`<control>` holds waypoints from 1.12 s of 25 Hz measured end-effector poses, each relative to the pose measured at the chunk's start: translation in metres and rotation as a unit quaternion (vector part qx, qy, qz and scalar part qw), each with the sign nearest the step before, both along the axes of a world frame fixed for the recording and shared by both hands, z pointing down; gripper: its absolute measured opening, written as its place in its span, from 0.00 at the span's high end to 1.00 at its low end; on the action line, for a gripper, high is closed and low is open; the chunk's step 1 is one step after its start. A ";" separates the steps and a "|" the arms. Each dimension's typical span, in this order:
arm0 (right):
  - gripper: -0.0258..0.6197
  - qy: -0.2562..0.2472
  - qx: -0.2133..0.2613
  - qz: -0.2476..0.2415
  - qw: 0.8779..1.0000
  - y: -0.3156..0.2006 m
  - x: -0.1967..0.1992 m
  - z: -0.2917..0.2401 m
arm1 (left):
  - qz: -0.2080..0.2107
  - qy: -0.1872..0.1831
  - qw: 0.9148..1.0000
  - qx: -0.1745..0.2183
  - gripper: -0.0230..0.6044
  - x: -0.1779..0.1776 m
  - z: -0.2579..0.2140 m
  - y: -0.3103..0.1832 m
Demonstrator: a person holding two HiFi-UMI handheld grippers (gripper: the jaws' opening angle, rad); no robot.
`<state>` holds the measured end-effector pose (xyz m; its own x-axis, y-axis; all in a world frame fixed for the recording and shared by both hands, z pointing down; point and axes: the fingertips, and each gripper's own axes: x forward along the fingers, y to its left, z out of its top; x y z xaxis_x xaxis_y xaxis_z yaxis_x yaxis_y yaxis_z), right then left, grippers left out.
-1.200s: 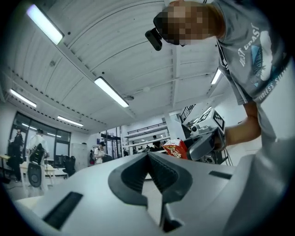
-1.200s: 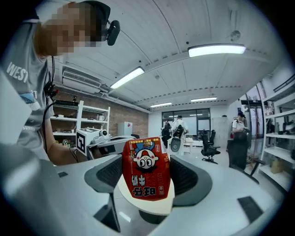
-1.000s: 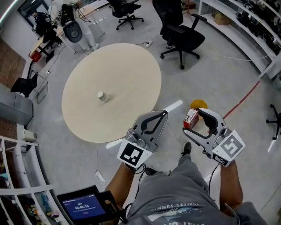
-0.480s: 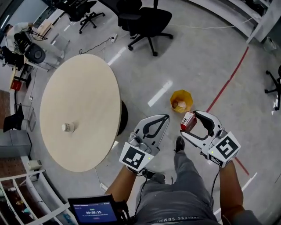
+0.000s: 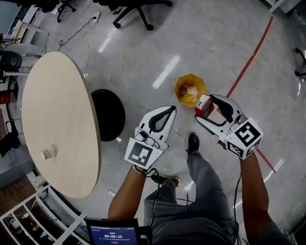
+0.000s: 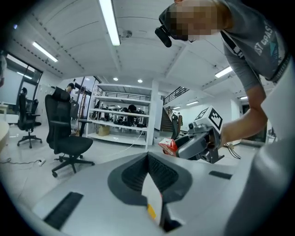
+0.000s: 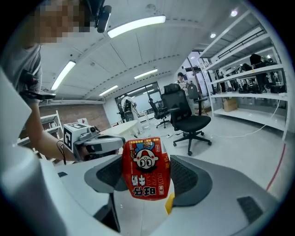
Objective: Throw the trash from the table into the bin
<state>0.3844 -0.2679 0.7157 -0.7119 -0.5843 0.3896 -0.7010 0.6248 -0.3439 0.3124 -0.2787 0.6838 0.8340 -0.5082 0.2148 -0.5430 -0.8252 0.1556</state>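
Observation:
My right gripper [image 5: 204,109] is shut on a red snack carton [image 5: 203,105], which hangs just beside and right of the yellow bin [image 5: 190,89] on the floor. In the right gripper view the carton [image 7: 145,168] sits upright between the jaws, with a cartoon face on it. My left gripper [image 5: 165,114] is shut and holds nothing; in its own view the jaws meet [image 6: 148,156]. A small white cup-like item [image 5: 48,153] still stands on the round beige table [image 5: 48,115] at the left. The bin holds some scraps.
The table's black base [image 5: 107,115] shows on the floor beside it. A red line [image 5: 248,62] runs across the grey floor at the right. Black office chairs [image 5: 138,9] stand at the top. The person's shoe [image 5: 192,142] is below the bin.
The view has swung away from the table toward the bin. Both grippers now hang over the floor, and the right one with the carton has come close to the bin.

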 end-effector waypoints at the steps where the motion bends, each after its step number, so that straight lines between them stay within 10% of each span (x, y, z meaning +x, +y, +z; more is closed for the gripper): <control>1: 0.45 0.002 -0.006 0.000 1.000 -0.006 0.002 0.019 | -0.003 0.000 1.000 -0.006 0.90 0.001 0.017 -0.006; 14: 0.45 0.011 -0.056 -0.011 0.998 -0.049 0.000 0.188 | -0.018 -0.024 0.998 -0.063 0.90 0.012 0.168 -0.040; 28: 0.45 0.041 -0.044 -0.005 0.998 -0.054 0.014 0.164 | -0.026 -0.018 0.997 -0.067 0.90 0.007 0.119 -0.023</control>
